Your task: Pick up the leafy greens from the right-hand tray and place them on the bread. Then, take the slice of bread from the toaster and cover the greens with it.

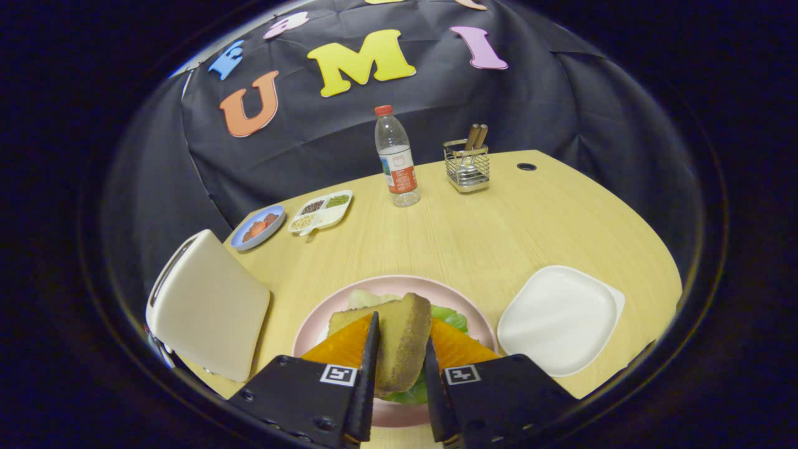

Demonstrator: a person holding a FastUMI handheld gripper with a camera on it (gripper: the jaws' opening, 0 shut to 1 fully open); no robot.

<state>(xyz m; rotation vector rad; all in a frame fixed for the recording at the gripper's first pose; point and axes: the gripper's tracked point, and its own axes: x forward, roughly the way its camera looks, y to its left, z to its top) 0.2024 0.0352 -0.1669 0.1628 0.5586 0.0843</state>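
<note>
We see greens (450, 318) already on the pink plate (399, 285); gripper (402, 368) clenched on the bread slice (399, 337) over them; only lowering and release left.

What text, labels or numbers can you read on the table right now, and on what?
Water bottle label: print too small and blurred to read.
Square markers on the gripper: black-and-white patterns, no words.
No other writing is legible.
The gripper's fingers are shut on the slice of bread, above the greens on the pink plate.
</note>
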